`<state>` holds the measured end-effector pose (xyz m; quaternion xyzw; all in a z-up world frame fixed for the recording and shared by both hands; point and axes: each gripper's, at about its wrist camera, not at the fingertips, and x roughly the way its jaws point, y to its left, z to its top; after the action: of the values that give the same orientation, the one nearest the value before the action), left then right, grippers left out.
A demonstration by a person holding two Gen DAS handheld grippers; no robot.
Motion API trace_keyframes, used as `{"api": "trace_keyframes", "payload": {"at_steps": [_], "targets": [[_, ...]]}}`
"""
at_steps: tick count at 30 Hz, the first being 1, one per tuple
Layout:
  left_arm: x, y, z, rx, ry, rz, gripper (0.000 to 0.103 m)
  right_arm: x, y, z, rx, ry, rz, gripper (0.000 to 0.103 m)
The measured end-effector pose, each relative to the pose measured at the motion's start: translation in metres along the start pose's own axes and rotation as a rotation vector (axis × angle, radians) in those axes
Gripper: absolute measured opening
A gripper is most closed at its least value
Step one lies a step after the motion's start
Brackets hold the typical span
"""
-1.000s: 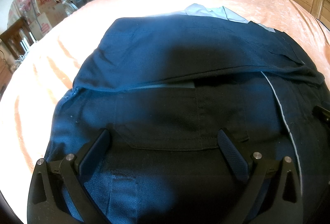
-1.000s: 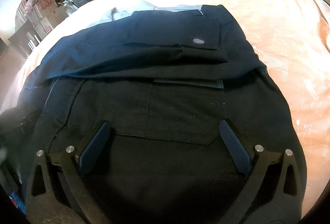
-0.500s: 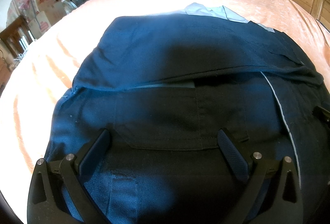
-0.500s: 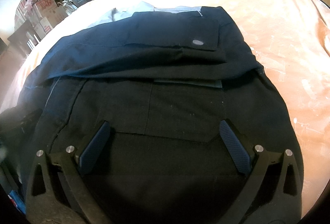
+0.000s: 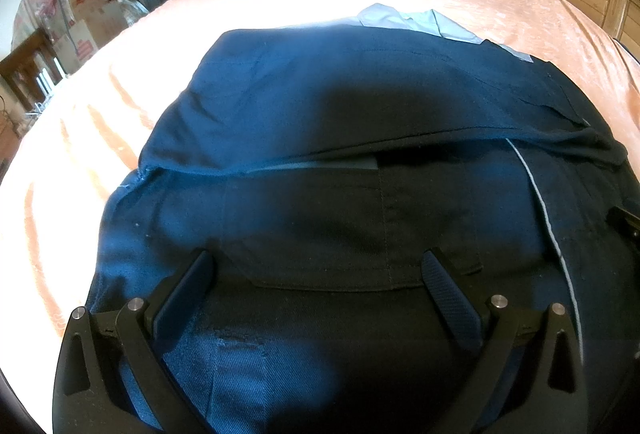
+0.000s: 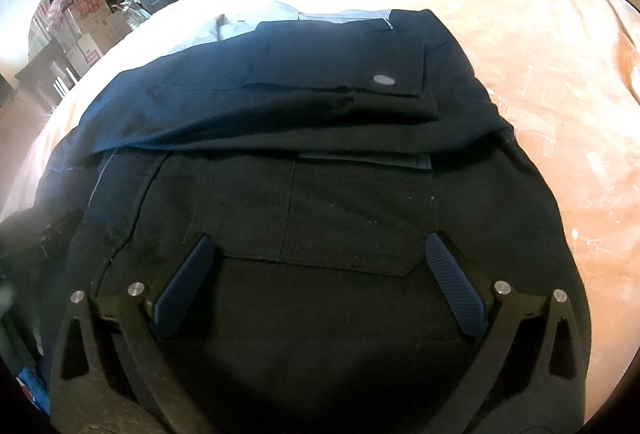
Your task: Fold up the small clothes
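In the left wrist view, the left gripper (image 5: 316, 274) stands wide and empty at the bottom of the frame, over a navy garment (image 5: 360, 106) that fills the centre, lying on the peach bedspread (image 5: 80, 162). The cloth looks a thick, soft twill, likely limp and fairly heavy; the doubled fold edge across mid-frame seems the surest hold.

In the right wrist view, the right gripper (image 6: 318, 258) is likewise spread, gripping nothing, above the garment's patch pocket (image 6: 320, 210). Its hem at the frame's right looks graspable.
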<state>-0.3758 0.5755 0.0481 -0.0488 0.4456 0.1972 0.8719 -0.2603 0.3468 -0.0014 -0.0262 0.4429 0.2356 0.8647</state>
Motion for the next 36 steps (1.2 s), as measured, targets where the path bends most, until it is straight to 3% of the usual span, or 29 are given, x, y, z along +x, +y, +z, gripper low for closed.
{"api": "trace_keyframes", "payload": {"at_steps": [36], "targets": [[0.0005, -0.0001, 0.0004, 0.001, 0.000, 0.000, 0.103, 0.0025, -0.0031, 0.0008, 0.011, -0.002, 0.016, 0.103]]}}
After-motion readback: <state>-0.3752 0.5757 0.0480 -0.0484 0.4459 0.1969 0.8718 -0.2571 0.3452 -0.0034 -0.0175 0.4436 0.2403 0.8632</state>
